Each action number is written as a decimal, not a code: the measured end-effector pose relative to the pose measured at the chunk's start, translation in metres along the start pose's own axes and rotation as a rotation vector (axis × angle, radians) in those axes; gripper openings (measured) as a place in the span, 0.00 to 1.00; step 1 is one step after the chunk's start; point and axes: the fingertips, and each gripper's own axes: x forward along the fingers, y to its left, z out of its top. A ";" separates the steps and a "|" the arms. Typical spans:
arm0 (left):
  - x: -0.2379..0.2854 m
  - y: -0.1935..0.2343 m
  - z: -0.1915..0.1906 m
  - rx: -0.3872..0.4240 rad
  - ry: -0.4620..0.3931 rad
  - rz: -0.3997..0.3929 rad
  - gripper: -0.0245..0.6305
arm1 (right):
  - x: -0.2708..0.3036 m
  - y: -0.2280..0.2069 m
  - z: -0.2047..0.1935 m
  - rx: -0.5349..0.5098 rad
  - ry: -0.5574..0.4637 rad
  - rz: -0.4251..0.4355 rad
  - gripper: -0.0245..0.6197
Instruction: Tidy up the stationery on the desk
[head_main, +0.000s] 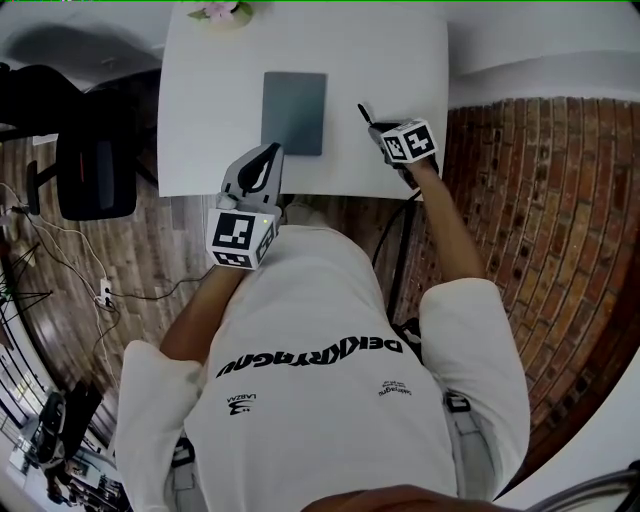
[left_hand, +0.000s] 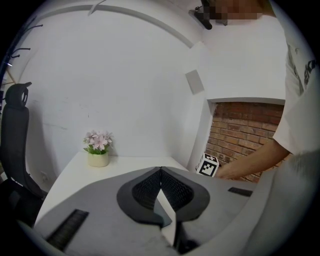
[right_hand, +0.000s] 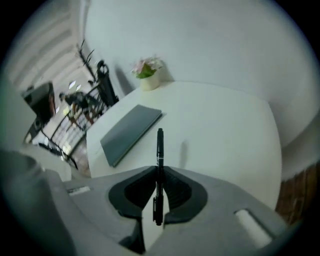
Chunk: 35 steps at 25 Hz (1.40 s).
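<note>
View from above of a person seated at a white desk (head_main: 400, 60), with a two-jaw gripper in each hand.

A flat, slate-grey notebook (head_main: 294, 112) with a matte cover lies closed near the middle of the desk, its long edges running away from the person.

To the right of the notebook, and apart from it, the right gripper (head_main: 378, 133) is clamped on a slim black pen (head_main: 366, 116). In the right gripper view the ribbed black pads of this gripper (right_hand: 159, 172) press on the lower part of the pen (right_hand: 159, 165). The pen's long axis runs along the jaws, and most of the barrel sticks out past them. It hangs clear of the desk and throws a faint shadow there. The notebook (right_hand: 131, 134) lies to the left of the pen, at a slant to it.

The left gripper (head_main: 268, 156) sits at the notebook's near left corner, closer to it than the right one. Whether it touches the notebook cannot be told. In the left gripper view its jaws (left_hand: 161, 172) are pressed together with nothing between them.

Beyond the notebook, at the desk's far edge, stands a small cream pot (left_hand: 98, 150) of pale pink flowers.

The pen probably needs to travel left, to be laid alongside or on the notebook with its axis matching the long edge.
</note>
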 end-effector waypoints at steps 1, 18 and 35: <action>-0.001 0.000 0.001 0.003 -0.002 0.001 0.04 | -0.001 0.004 0.007 0.101 -0.038 0.028 0.11; -0.018 0.014 -0.004 0.003 0.001 0.042 0.04 | 0.058 0.039 0.055 0.699 -0.147 0.158 0.11; -0.021 0.026 -0.006 0.002 0.008 0.067 0.04 | 0.078 0.045 0.063 0.726 -0.120 0.142 0.11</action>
